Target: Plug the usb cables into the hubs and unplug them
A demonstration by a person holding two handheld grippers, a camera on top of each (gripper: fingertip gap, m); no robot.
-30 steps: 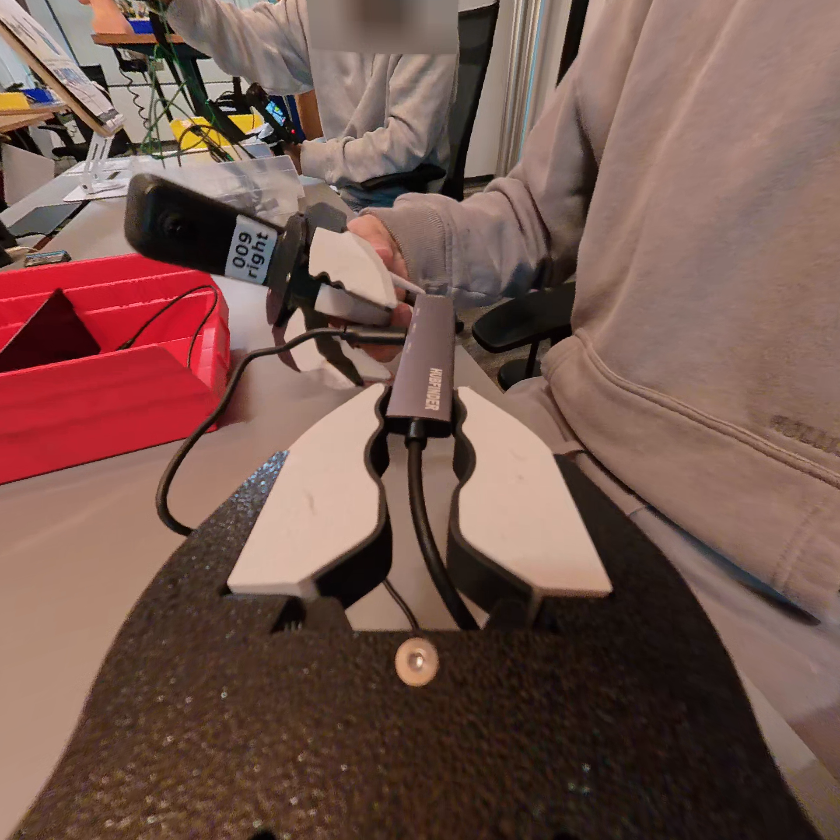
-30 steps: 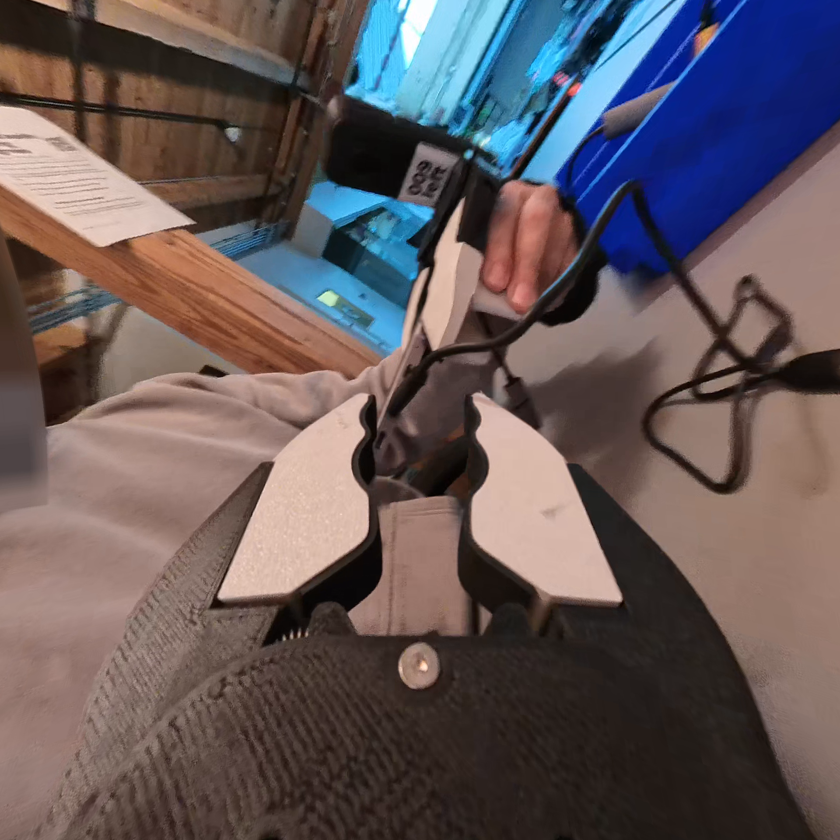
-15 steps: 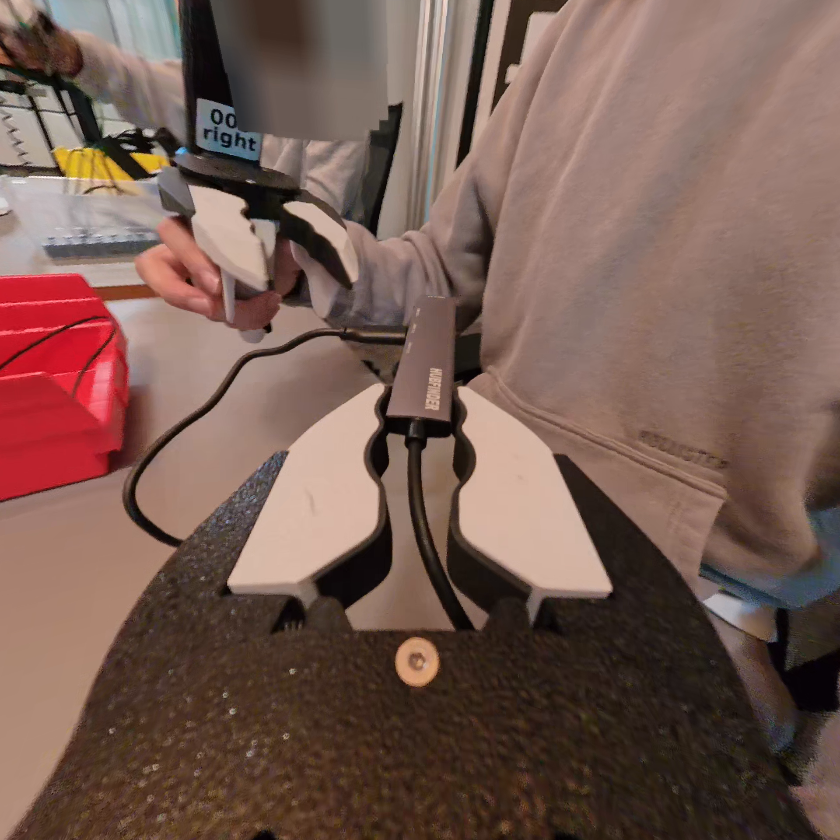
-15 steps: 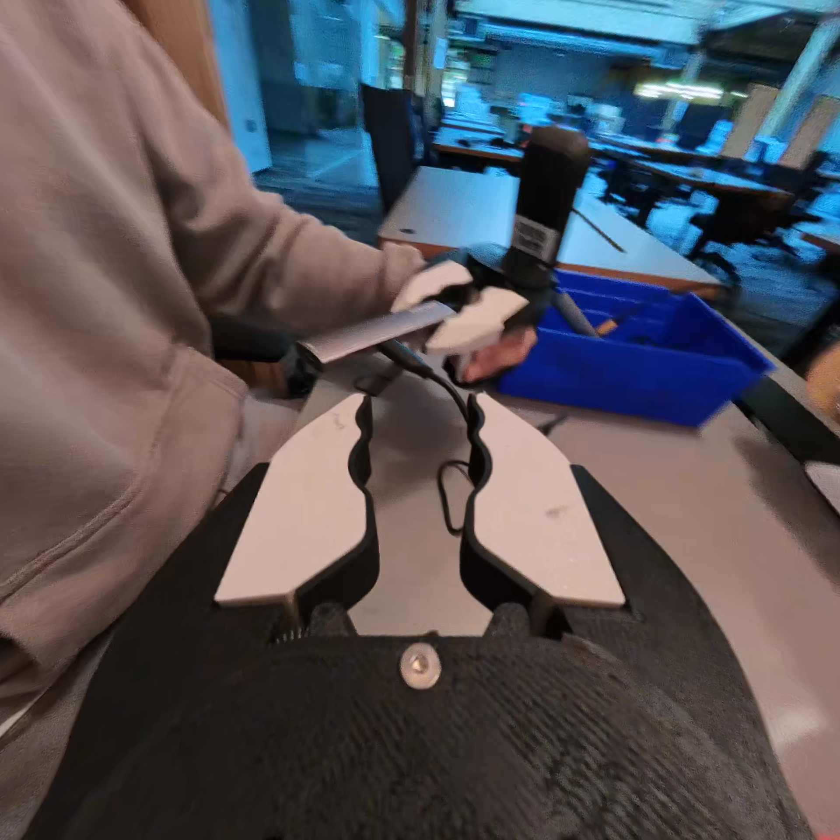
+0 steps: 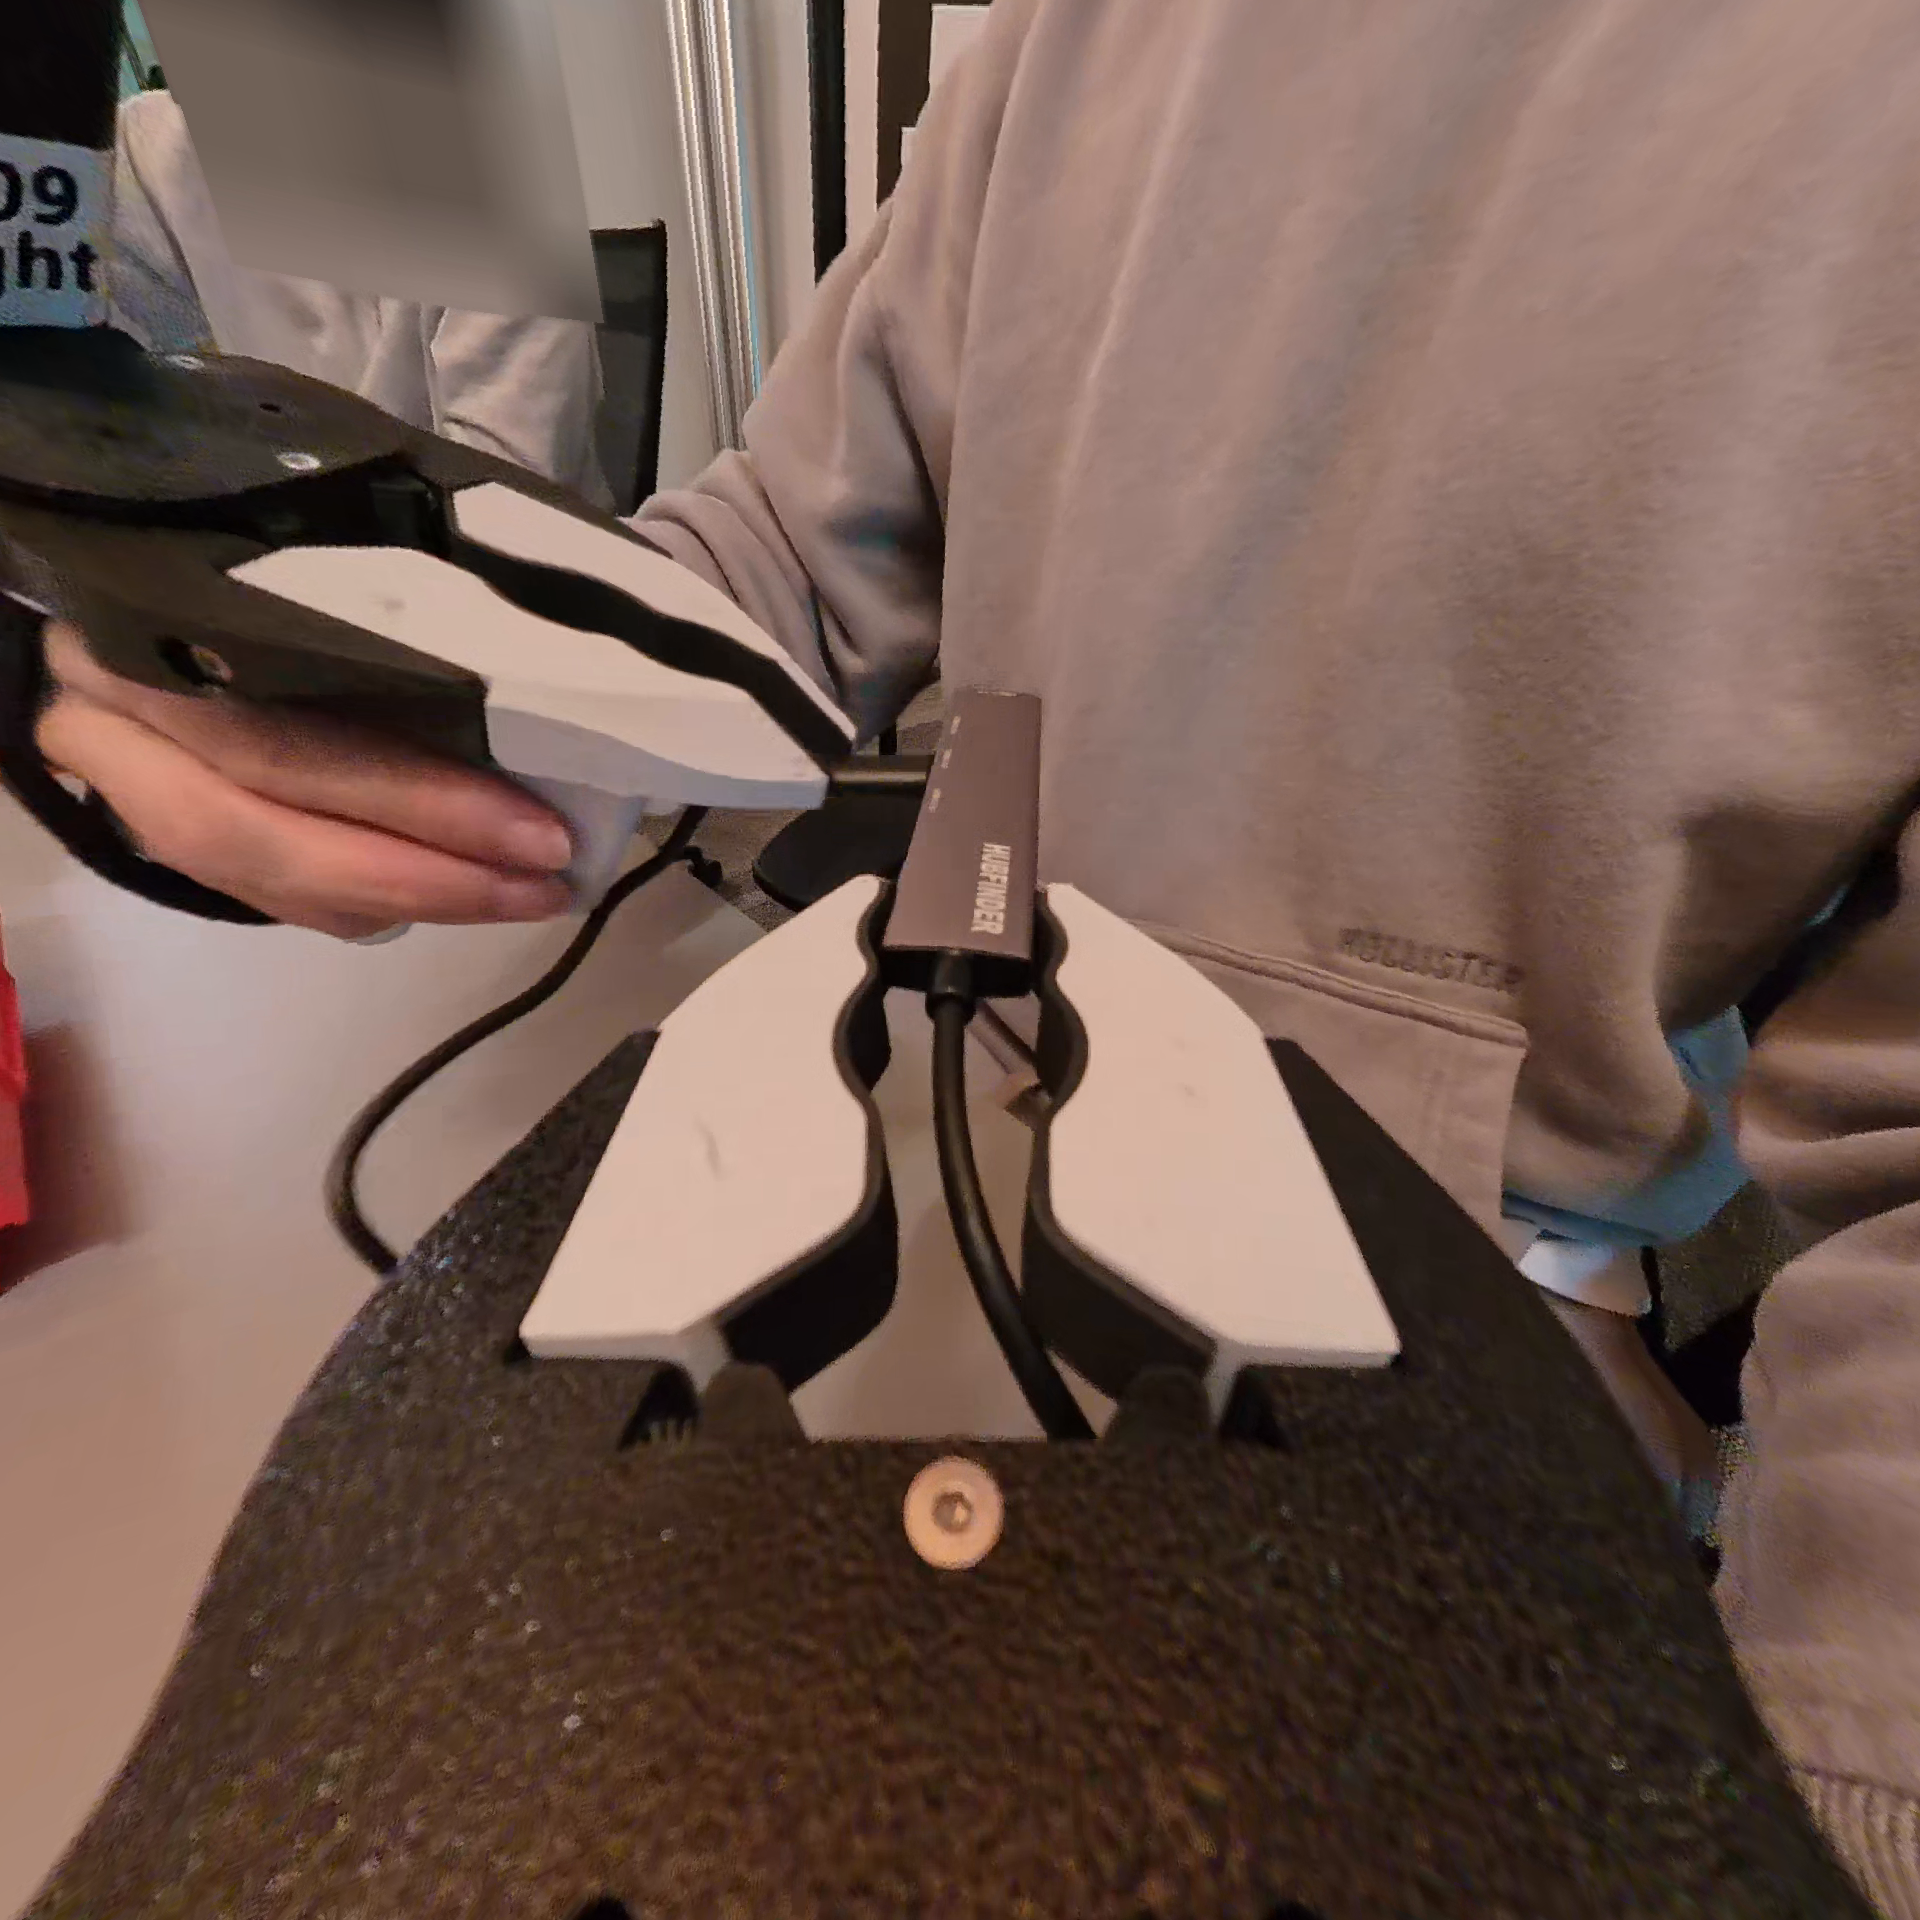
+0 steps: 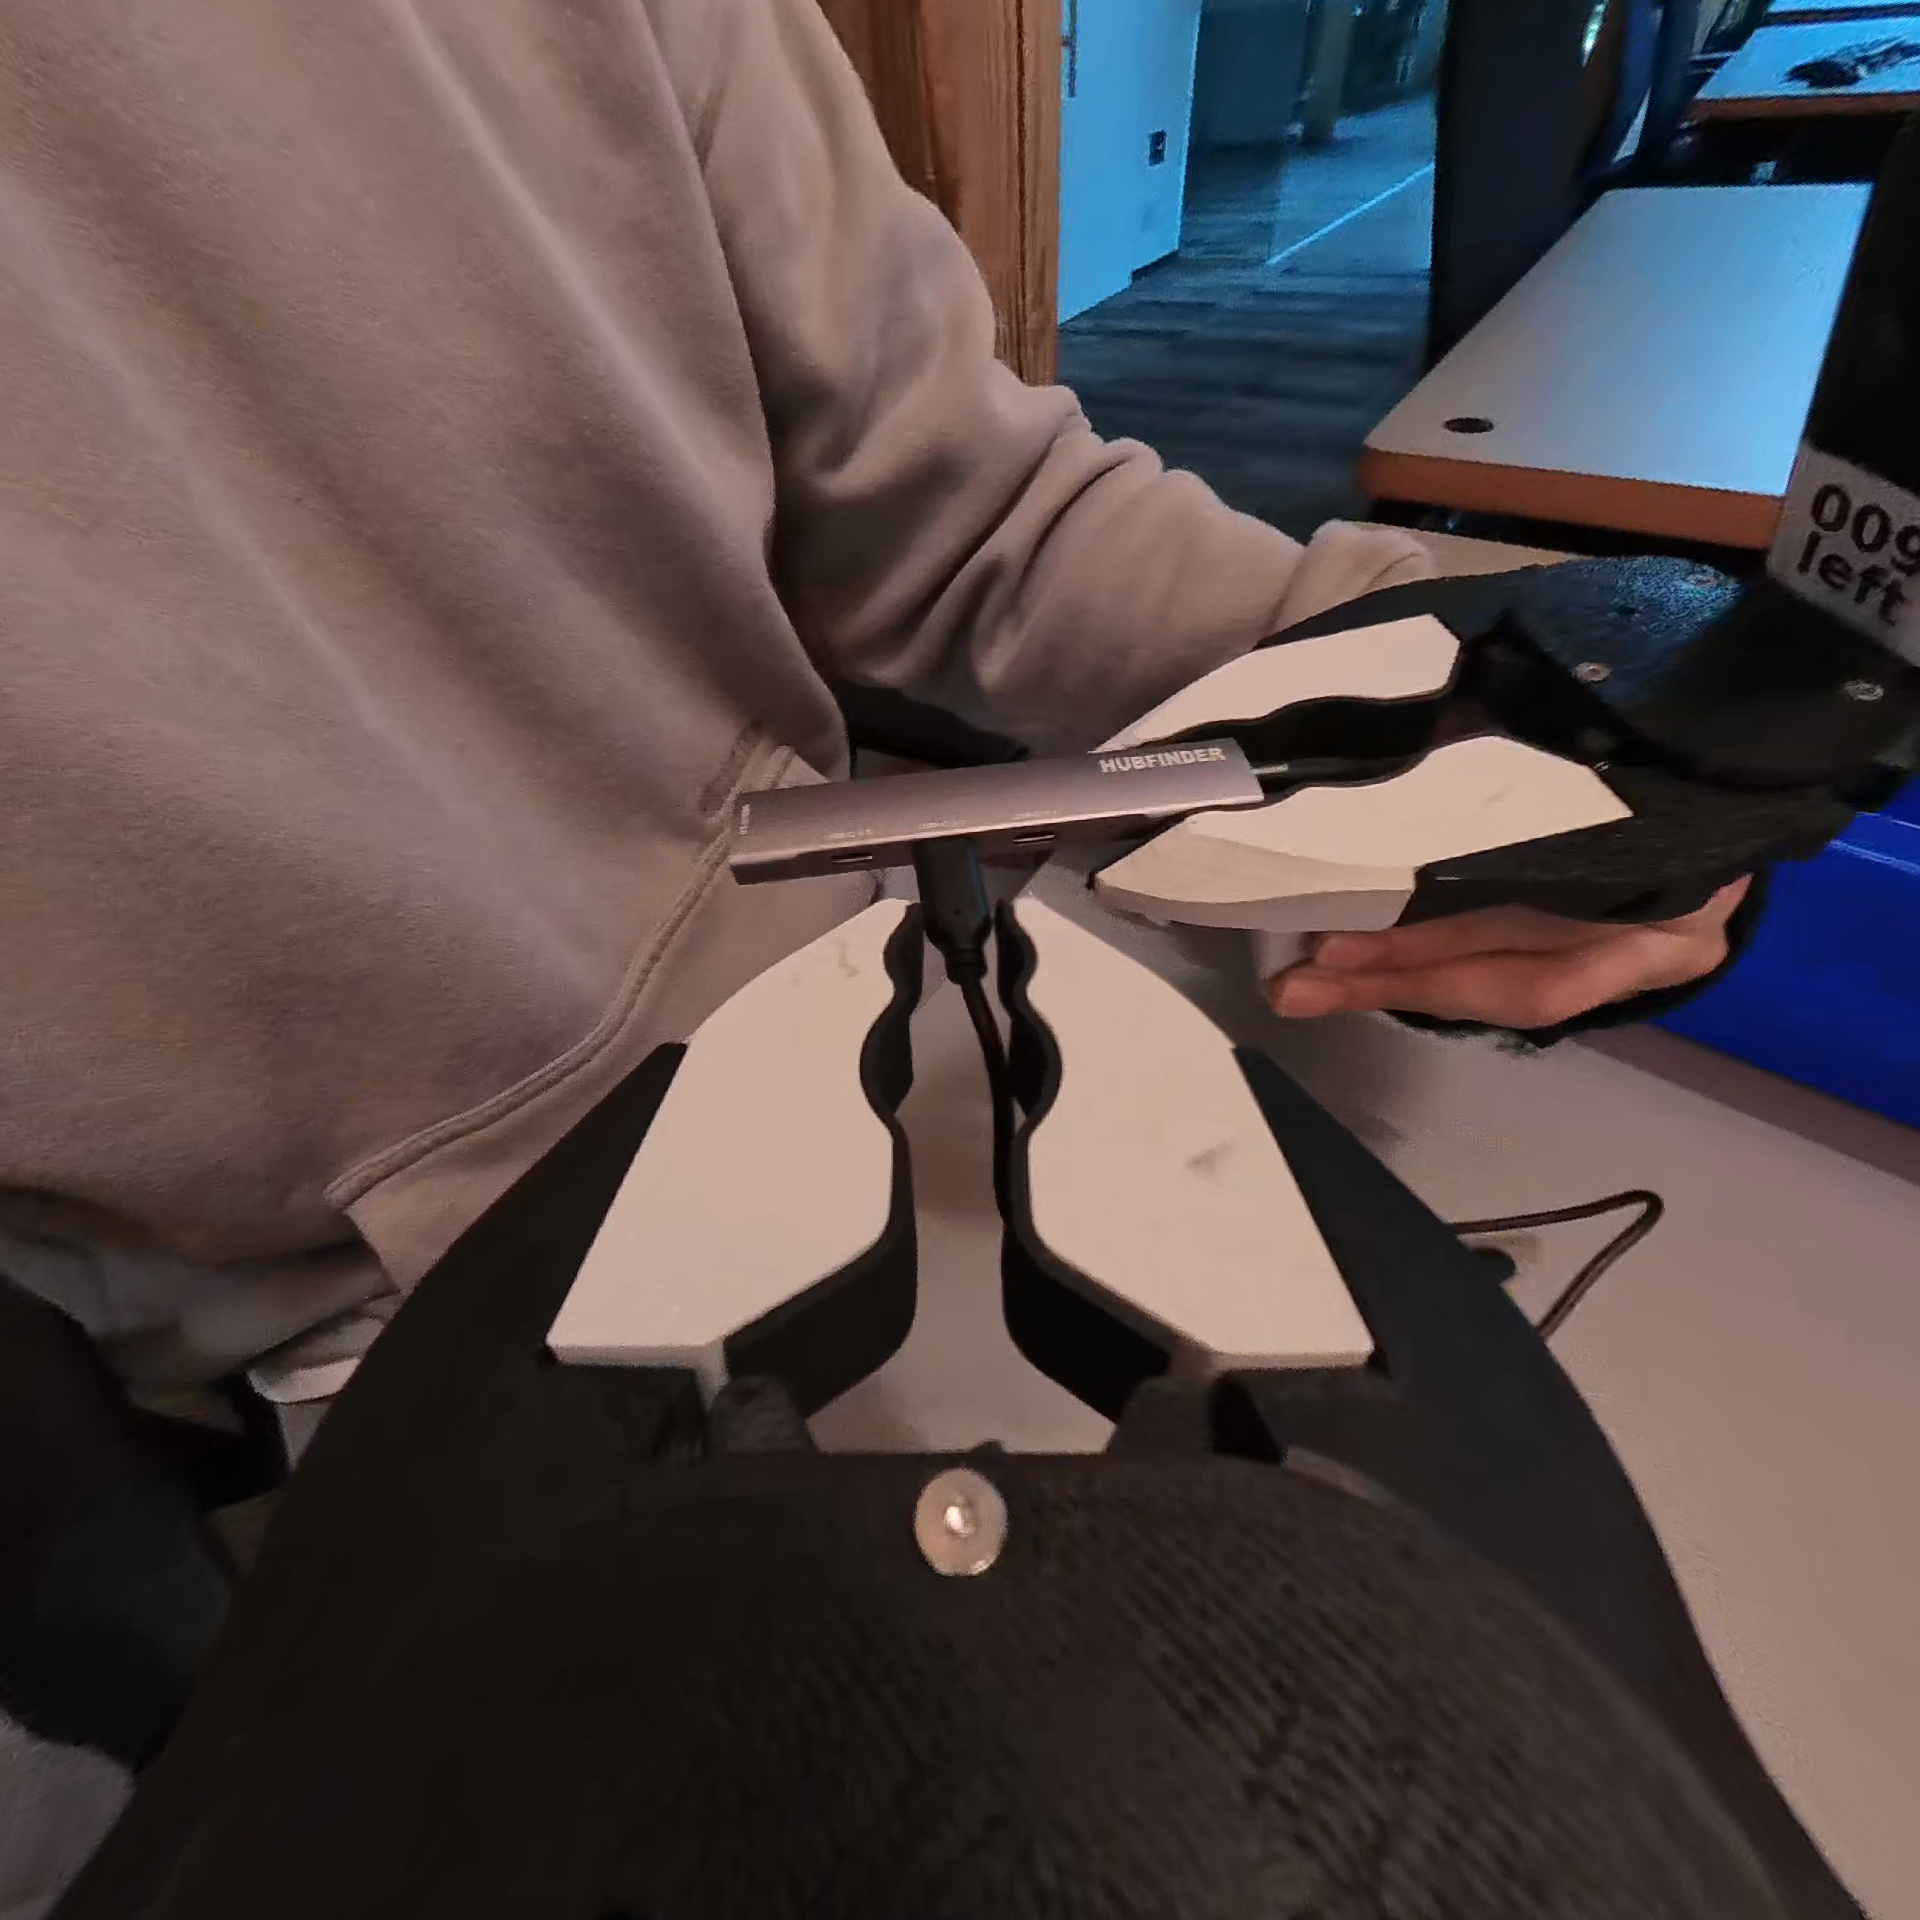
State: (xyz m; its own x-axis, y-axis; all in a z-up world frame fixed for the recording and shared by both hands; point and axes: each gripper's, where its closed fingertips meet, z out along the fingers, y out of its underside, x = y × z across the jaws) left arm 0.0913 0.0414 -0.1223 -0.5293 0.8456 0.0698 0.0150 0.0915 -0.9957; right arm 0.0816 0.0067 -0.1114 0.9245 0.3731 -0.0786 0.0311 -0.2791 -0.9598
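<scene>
A slim dark grey USB hub (image 5: 977, 821) is held off the table at its cable end by my left gripper (image 5: 961, 930), which is shut on it. The hub's own black lead (image 5: 977, 1195) runs back between the left fingers. A black USB plug (image 5: 878, 777) sits in a side port of the hub. My right gripper (image 6: 956, 920) is shut on that plug (image 6: 951, 883), just below the hub (image 6: 997, 821). In the left wrist view the right gripper (image 5: 831, 769) comes in from the left. In the right wrist view the left gripper (image 6: 1195, 810) comes in from the right.
The person's beige sweatshirt (image 5: 1403, 520) is close behind the hub. The plug's black cable (image 5: 436, 1070) loops down onto the grey table (image 6: 1714, 1455). A blue bin (image 6: 1829, 935) stands behind the left hand. A red bin edge (image 5: 8, 1091) shows at far left. The tips of one gripper are about 4 cm away from the tips of the other.
The right gripper was open and back from the hub half a second ago. It has swung in to the hub's side and closed on the plug. The left gripper keeps hold of the hub.
</scene>
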